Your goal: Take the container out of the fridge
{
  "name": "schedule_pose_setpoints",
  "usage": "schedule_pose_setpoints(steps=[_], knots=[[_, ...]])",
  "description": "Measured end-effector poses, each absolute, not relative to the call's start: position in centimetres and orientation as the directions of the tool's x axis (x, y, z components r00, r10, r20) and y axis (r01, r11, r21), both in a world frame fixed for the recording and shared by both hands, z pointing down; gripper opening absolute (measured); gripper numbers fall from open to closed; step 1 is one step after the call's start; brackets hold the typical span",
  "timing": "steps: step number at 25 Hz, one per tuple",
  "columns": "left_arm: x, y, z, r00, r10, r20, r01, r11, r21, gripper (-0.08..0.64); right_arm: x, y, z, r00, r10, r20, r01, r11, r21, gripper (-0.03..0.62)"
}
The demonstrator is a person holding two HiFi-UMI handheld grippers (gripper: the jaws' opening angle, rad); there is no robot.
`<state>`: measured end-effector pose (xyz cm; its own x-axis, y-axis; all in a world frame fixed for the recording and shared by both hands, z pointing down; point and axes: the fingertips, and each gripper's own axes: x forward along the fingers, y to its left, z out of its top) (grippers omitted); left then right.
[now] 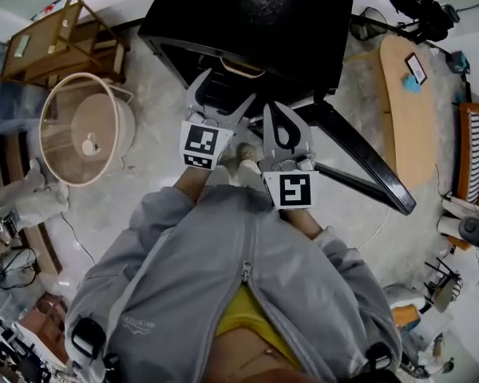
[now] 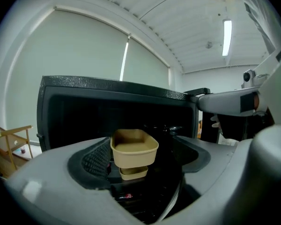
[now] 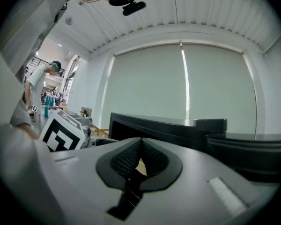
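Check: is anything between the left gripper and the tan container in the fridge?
Nothing visible does. The fridge door is swung open, and the container sits straight ahead, framed by the left gripper's spread fingers, untouched.

Black box-shaped fridge (image 1: 247,22) — on the floor, straight ahead of the person, with its black door (image 1: 367,162) swung out to the right.
Tan rectangular plastic container (image 2: 134,149): inside the fridge, at the front of the opening.
Left gripper (image 1: 221,98) and right gripper (image 1: 281,118): side by side just before the opening — the container stands in line with the gap of the left one.
Round pale drum-shaped tub (image 1: 84,130): on the floor, left of the fridge.
Light wooden rack (image 1: 56,38): behind the tub, far left.
Oval wooden table (image 1: 407,110): right of the door, a small framed card (image 1: 416,68) on it.
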<state>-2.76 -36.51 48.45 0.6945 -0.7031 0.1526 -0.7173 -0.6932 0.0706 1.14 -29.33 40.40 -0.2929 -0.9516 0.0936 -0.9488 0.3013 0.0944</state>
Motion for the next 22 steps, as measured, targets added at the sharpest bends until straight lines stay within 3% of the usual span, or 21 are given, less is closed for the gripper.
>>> schedule_pose_setpoints(steps=[10,22], knots=[[-1.6,-39.5,52.7,0.683,-0.701,0.208,-0.722,-0.69,0.046,0.499,1.9,-30.2,41.5,-0.199,-0.974,0.112,-0.965,0.215,0.152,0.0],[0.0,-41.4,54.2,0.662,-0.721,0.204,-0.741,-0.671,0.032,0.532,2.1,-30.3,42.9,-0.14,-0.979,0.148,-0.975,0.163,0.152,0.0]])
